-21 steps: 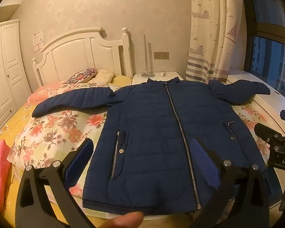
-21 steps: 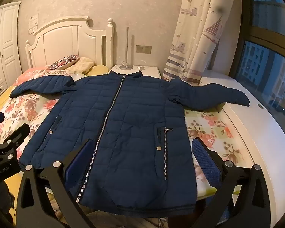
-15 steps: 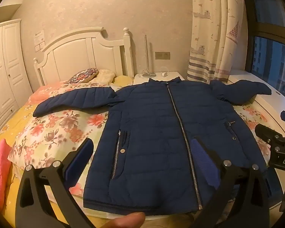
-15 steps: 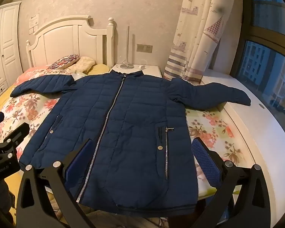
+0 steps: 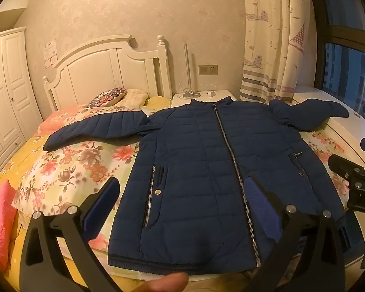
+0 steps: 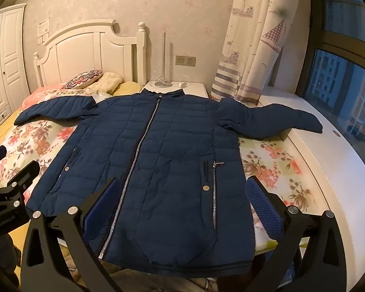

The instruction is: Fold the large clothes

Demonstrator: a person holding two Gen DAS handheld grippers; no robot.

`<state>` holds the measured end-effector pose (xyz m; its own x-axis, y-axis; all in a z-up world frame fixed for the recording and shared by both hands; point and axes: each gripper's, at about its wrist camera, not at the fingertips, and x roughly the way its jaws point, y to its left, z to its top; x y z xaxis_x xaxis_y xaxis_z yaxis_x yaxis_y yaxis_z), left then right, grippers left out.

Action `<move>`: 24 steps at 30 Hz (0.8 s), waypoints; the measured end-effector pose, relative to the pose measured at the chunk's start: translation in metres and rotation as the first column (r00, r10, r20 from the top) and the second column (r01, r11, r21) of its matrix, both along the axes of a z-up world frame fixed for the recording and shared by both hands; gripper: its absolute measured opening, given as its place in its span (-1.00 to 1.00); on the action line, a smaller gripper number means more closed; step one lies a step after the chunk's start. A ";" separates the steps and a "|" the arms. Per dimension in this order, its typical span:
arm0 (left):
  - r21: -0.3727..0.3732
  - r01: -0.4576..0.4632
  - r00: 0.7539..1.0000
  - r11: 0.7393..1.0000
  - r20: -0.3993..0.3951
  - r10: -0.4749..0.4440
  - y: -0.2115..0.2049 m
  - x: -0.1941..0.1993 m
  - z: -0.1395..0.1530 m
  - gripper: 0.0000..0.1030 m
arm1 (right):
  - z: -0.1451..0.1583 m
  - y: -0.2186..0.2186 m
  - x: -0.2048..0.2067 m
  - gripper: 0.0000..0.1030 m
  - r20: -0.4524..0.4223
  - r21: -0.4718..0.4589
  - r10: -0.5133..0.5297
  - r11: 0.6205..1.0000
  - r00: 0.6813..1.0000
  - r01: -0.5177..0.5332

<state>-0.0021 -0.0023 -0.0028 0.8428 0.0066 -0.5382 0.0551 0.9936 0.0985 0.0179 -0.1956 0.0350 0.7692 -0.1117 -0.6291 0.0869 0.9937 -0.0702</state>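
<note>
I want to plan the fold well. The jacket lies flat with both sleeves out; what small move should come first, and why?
Probably bring the open right claw toward the right sleeve of the navy quilted zip jacket: it lies spread, zipped, nothing held.

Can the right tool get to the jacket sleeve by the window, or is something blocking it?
Probably yes. The right tool is open and holds nothing, and the sleeve lies flat and uncovered, stretched toward the white ledge. Only the jacket body lies between them.
</note>
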 end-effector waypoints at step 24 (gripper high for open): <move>0.002 -0.003 1.000 1.000 -0.009 0.003 0.001 0.000 -0.003 0.96 | 0.000 0.002 0.000 0.91 -0.010 0.007 0.006 1.000 1.000 -0.006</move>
